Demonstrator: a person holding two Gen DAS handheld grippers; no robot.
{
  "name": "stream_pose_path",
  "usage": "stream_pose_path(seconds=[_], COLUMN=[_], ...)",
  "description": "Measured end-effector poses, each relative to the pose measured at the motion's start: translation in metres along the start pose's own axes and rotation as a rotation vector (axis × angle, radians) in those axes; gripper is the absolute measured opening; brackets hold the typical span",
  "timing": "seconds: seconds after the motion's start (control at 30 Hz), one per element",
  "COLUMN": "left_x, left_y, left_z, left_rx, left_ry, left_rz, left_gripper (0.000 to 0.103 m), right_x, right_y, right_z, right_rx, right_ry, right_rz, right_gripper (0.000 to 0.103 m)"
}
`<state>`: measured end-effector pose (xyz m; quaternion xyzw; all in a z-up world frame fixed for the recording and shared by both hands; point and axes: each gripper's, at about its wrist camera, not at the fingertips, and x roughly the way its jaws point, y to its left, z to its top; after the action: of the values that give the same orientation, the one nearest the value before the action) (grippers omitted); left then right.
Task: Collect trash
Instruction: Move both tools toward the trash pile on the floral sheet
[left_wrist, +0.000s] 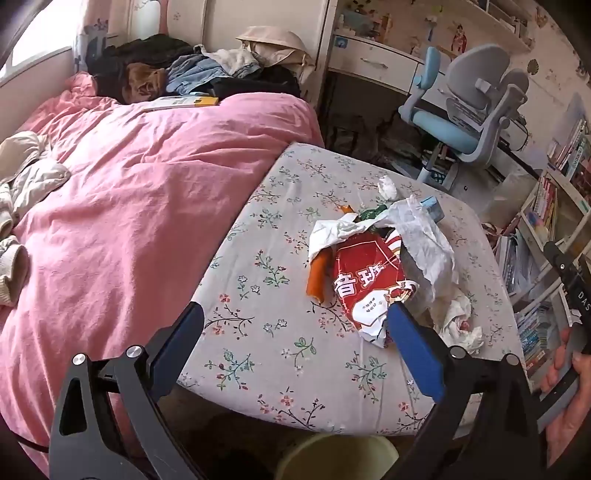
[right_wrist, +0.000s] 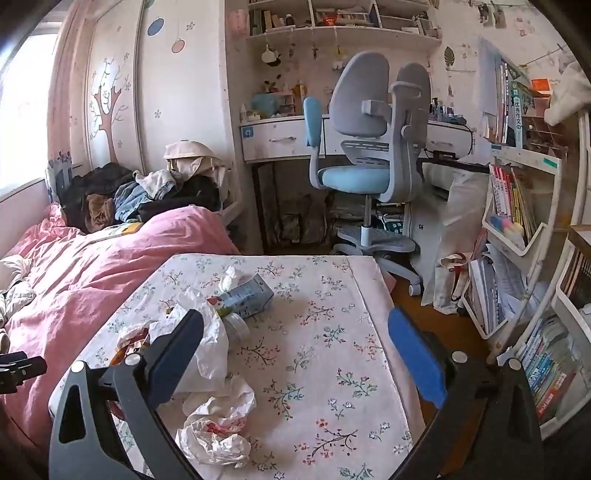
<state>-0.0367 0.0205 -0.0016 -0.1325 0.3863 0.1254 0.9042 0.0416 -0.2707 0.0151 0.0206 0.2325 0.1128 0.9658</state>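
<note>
A heap of trash lies on the floral sheet (left_wrist: 280, 332) of the bed's foot end. In the left wrist view it holds a red snack bag (left_wrist: 365, 284), an orange wrapper (left_wrist: 317, 273), a white plastic bag (left_wrist: 424, 236), a crumpled tissue (left_wrist: 388, 186), a blue carton (left_wrist: 432, 206) and crumpled paper (left_wrist: 461, 325). My left gripper (left_wrist: 295, 321) is open just above the sheet, its right finger touching the red bag's edge. In the right wrist view the carton (right_wrist: 247, 299), white bag (right_wrist: 210, 347) and crumpled paper (right_wrist: 214, 428) lie left of centre. My right gripper (right_wrist: 295, 332) is open and empty above the sheet.
A pink duvet (left_wrist: 140, 192) covers the bed's left side, with piled clothes (left_wrist: 177, 74) at the far end. A blue-grey desk chair (right_wrist: 369, 147) stands beyond the bed. Bookshelves (right_wrist: 524, 258) line the right. A pale bin rim (left_wrist: 336, 458) shows below the bed edge.
</note>
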Motion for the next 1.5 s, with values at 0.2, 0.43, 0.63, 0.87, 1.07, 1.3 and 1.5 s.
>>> stream_pose_path(seconds=[0.2,0.43,0.63,0.87,1.07,1.3,1.5], left_x=[0.001,0.003,0.003,0.006,0.008,0.012,0.016], left_y=[-0.001,0.003,0.003,-0.002,-0.004,-0.002,0.008], left_z=[0.0,0.001,0.001,0.0,0.0,-0.001,0.0], left_rx=[0.012,0.004,0.009,0.033,0.042,0.057,0.05], left_ry=[0.002,0.014,0.015,0.024,0.032,0.04,0.055], left_rz=[0.028,0.044,0.047,0.065,0.077,0.092,0.104], left_gripper=[0.096,0.096,0.096,0.096,0.096,0.096,0.096], right_x=[-0.004,0.005,0.002,0.004,0.002,0.007,0.012], right_y=[0.002,0.011,0.026,0.031,0.035,0.042,0.051], right_z=[-0.001,0.0,0.001,0.0,-0.002,-0.005,-0.007], right_rx=[-0.004,-0.049,-0.132,-0.172,-0.172,-0.18,-0.213], right_ry=[-0.004,0.027,0.036,0.021,0.004,0.057,0.101], right_rz=[0.007,0.016,0.042,0.065,0.088,0.139,0.182], right_gripper=[0.096,0.096,0.096,0.096,0.096,0.096,0.096])
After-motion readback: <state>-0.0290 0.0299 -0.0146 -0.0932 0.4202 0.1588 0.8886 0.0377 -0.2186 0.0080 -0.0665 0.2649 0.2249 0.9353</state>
